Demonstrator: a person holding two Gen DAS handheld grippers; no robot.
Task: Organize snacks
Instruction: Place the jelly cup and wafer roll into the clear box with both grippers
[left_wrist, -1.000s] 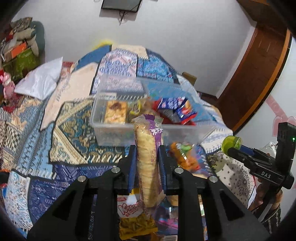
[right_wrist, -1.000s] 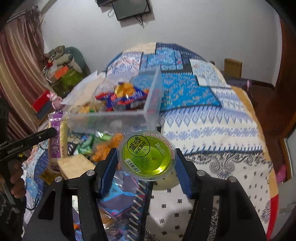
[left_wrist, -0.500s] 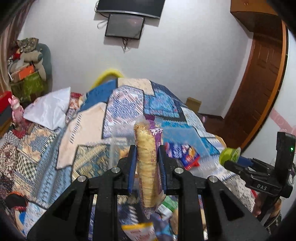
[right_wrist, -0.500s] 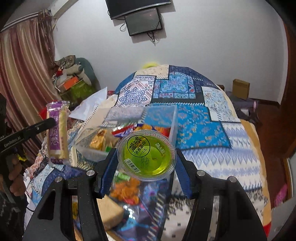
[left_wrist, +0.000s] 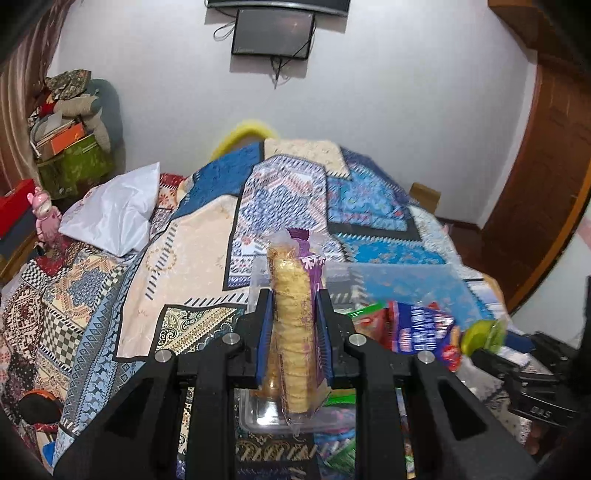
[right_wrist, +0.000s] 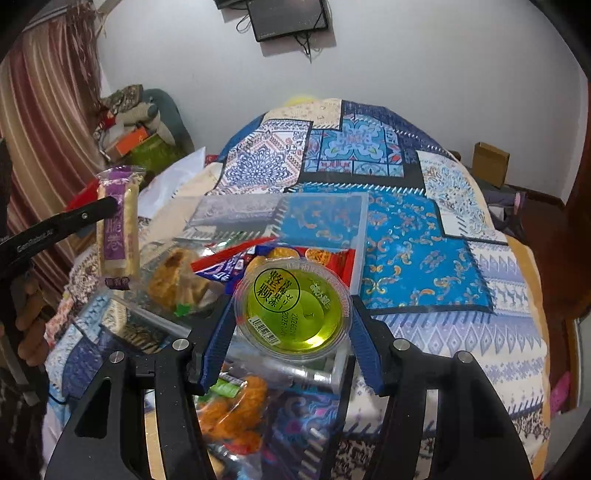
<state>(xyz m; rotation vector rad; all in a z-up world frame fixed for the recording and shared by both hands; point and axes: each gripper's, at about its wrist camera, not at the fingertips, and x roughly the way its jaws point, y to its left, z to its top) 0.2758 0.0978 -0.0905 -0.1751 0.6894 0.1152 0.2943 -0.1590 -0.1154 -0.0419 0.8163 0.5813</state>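
Right wrist view shows a big bed (right_wrist: 424, 236) with a patchwork quilt. On it sits a clear box (right_wrist: 354, 243) full of snacks. Above the box, the right claw (right_wrist: 291, 332) squeezes a green jelly cup (right_wrist: 291, 310), and the left claw (left_wrist: 294, 328) squeezes a tall cracker pack (left_wrist: 291, 332).

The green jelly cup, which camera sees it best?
The right wrist view: the green jelly cup sits close and sharp between the right hand-held gripper fingers, its printed lid facing the camera. The left wrist view shows only a small blurred green blob at its right edge.
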